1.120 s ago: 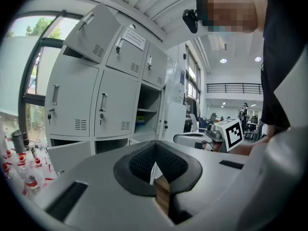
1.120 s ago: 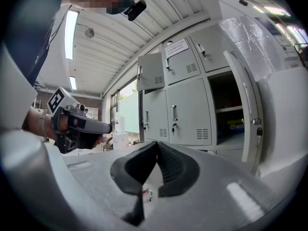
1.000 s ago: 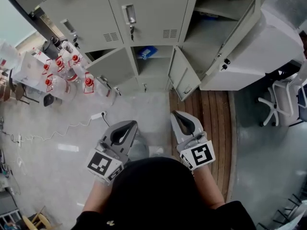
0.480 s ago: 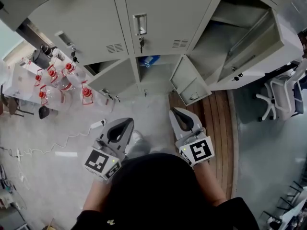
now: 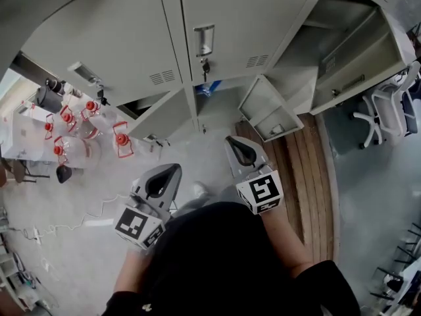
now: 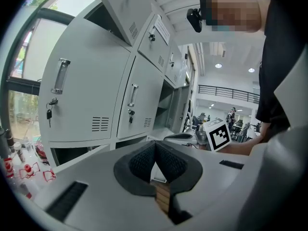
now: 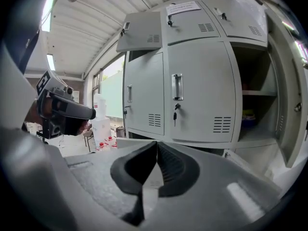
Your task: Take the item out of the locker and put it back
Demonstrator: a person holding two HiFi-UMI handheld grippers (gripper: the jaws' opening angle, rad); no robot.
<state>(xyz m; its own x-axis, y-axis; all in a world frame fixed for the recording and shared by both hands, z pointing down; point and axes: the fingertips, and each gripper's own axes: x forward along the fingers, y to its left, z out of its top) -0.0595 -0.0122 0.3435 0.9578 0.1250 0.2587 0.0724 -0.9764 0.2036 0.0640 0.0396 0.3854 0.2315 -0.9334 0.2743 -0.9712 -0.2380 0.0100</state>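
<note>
Scene: a person is facing a grey locker bank [image 5: 131,38], holding one gripper in each hand.
Left gripper [image 5: 174,170]: it is hanging over the floor short of the lockers. Its jaws are pressed together and pinching nothing.
Right gripper [image 5: 232,141]: it is leading slightly and pointing at the open lower middle compartment [image 5: 220,104]. Its jaws are likewise pressed together and empty.
Item: a blue item [image 5: 205,89] is lying inside that compartment, toward the left side of its floor and back from the front edge. What kind of thing it is is too small to tell. I am taking it to be the task's thing.
Compartment door [image 5: 270,114]: it is standing swung out to the right, leaving the opening free.
What is changing: over the last second the lockers have been filling more of the head view, and both grippers have been advancing together toward the bottom row. The right tip is now sitting near the compartment's front edge, where a second ago it was well apart from it.
Meaning for the task: this looks like the approach. The item is untouched, so nothing is taken out yet. Either gripper's jaws would have to spread before closing on the item.
Surroundings: water jugs [image 5: 85,127] with red caps are standing at the left, well apart from the work. A wooden strip [image 5: 306,176] is lying on the floor under the right side.
</note>
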